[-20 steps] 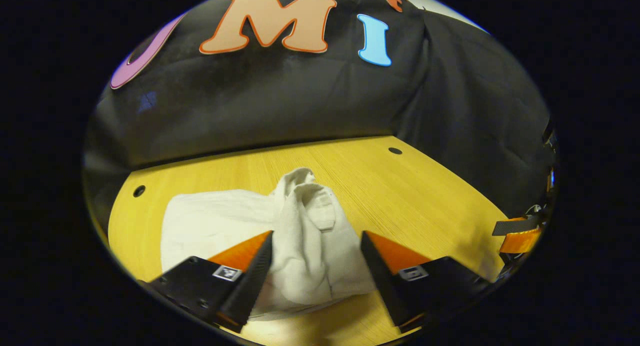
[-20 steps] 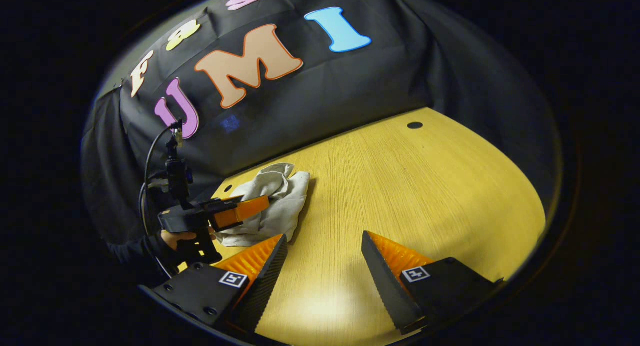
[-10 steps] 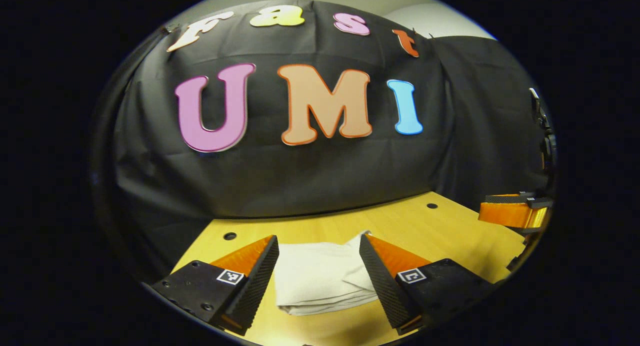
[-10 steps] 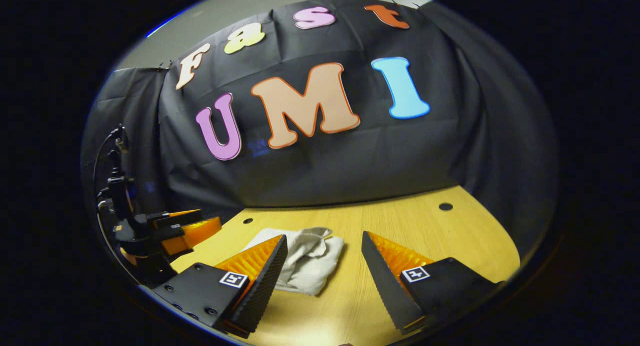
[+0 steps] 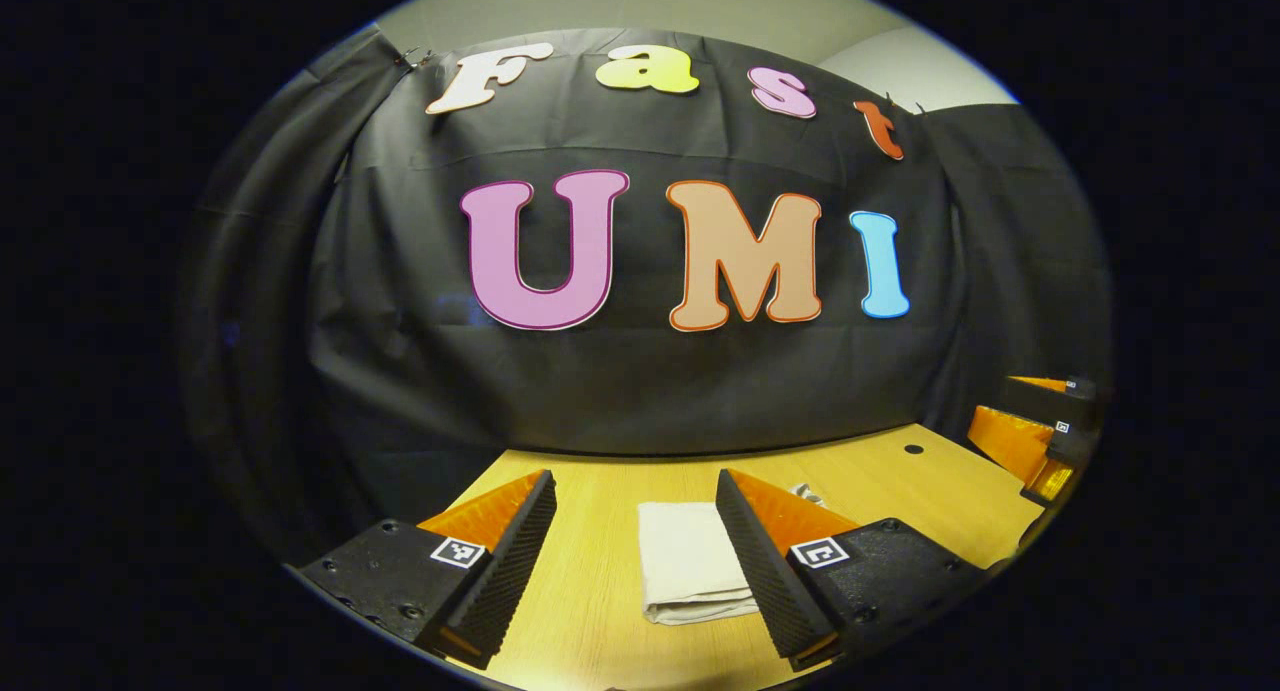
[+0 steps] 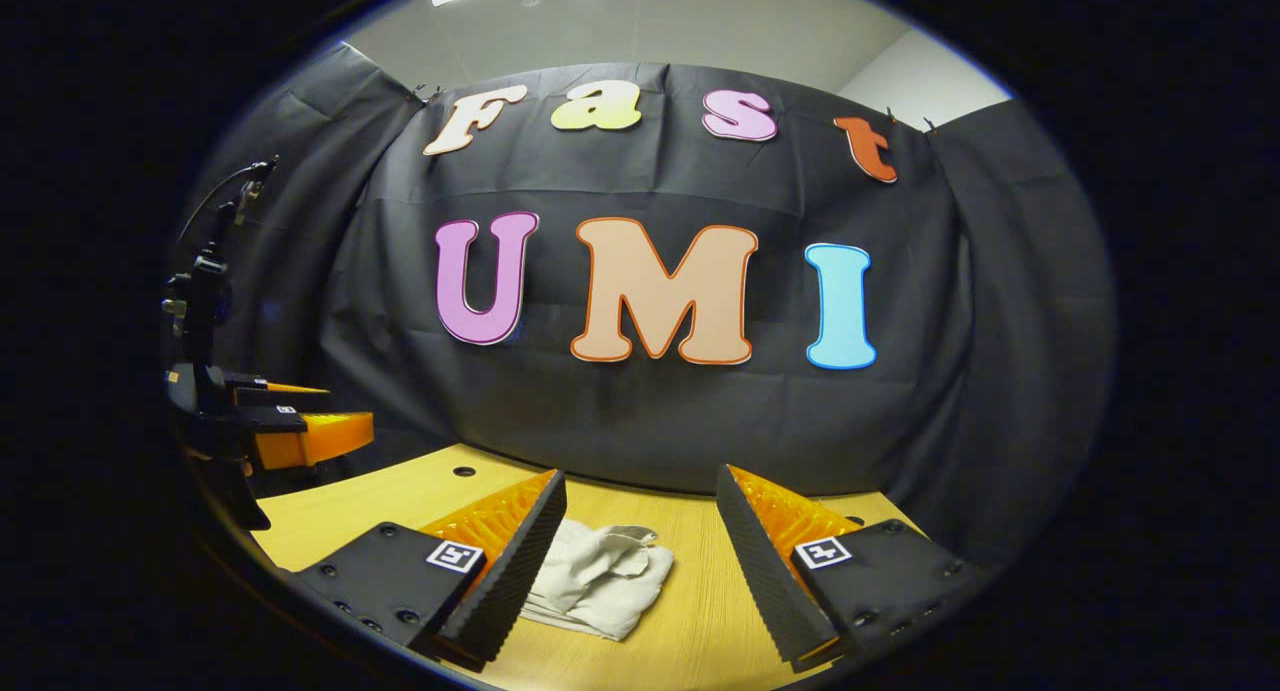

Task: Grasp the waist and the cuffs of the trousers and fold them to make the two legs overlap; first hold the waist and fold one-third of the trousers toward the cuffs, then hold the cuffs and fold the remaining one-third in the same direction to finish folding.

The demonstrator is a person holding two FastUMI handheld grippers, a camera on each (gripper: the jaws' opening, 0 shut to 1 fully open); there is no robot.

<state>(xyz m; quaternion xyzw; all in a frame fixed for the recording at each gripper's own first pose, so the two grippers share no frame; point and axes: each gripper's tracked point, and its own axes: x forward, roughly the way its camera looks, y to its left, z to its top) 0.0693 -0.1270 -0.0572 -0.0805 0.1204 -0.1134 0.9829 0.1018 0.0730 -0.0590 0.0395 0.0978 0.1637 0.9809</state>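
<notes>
Both grippers have lifted back from the folded white trousers (image 5: 690, 563), which lie on the wooden table (image 5: 590, 611) ahead, apart from the empty, spread left gripper (image 5: 635, 556) and right gripper (image 6: 640, 556).

The trousers (image 5: 690, 561) lie folded on the table (image 5: 590, 591), a pale off-white cloth bundle, flat and compact. In my left gripper view they read as a neat upright rectangle with a smooth top panel; stacked layers show along the near edge, where the fold is rounded. A small bit of fabric pokes out at the far right corner, possibly a waist tab, though it is too small for me to be sure. In my right gripper view the trousers (image 6: 600, 576) look more rumpled: soft creases run across the top, and one end bunches into a loose lump. Nothing touches them; they rest on bare wood.
</notes>
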